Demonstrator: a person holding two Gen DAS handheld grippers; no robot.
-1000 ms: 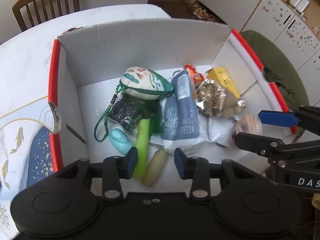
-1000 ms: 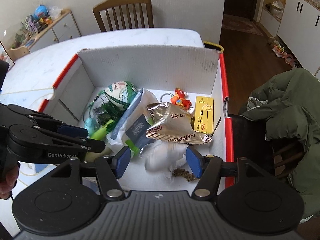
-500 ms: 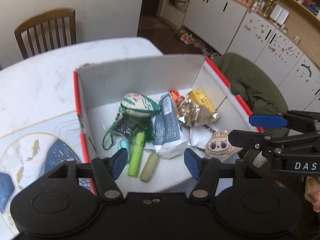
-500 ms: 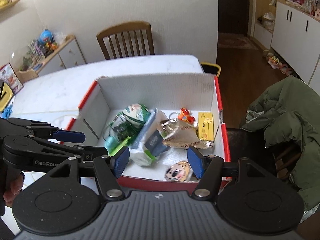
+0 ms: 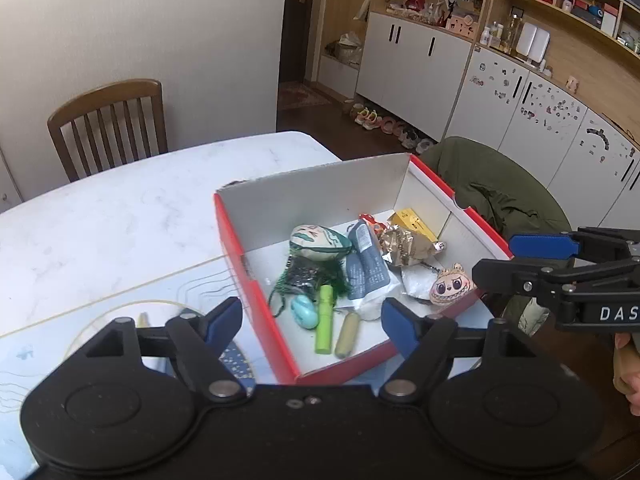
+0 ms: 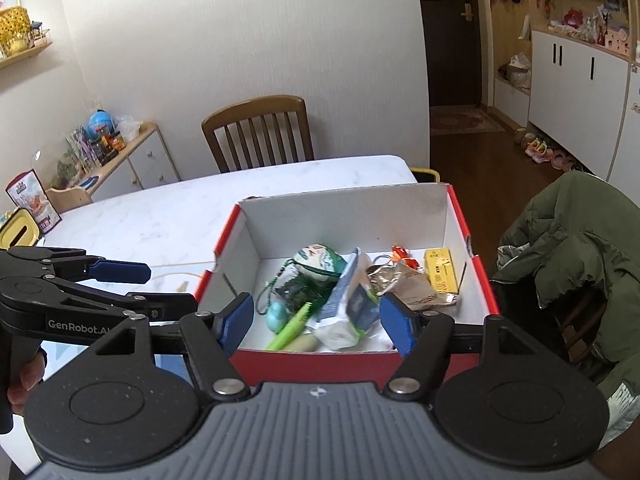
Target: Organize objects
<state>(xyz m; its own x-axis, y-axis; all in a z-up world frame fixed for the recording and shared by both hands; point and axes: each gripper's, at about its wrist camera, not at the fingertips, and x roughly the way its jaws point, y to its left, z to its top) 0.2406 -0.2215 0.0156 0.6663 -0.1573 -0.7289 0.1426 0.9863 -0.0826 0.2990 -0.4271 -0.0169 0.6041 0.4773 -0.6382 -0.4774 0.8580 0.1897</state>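
A red cardboard box (image 5: 256,300) (image 6: 464,216) with white inside stands on the white table (image 5: 120,224). It holds several small items: a painted pouch (image 5: 318,242) (image 6: 318,260), a grey-blue packet (image 5: 366,268) (image 6: 352,296), a foil wrapper (image 5: 404,242), a yellow carton (image 5: 414,222) (image 6: 440,270), a green tube (image 5: 325,318) (image 6: 292,326), a teal egg shape (image 5: 304,312) and a monster-face plush (image 5: 450,290). My left gripper (image 5: 312,320) hangs open above the box's near edge, holding nothing. My right gripper (image 6: 316,322) is open and empty too, seen from the side (image 5: 516,256) by the box's right rim.
A wooden chair (image 5: 108,124) (image 6: 260,132) stands behind the table. A green jacket (image 6: 576,256) (image 5: 492,188) drapes a chair right of the box. A patterned mat (image 5: 80,320) lies left of the box. A low sideboard (image 6: 132,164) and white cabinets (image 5: 420,64) line the walls.
Both grippers have pulled up and back from inside the box, so the whole box shows. The monster-face plush, blurred at the right gripper a second ago, lies at the box's right.
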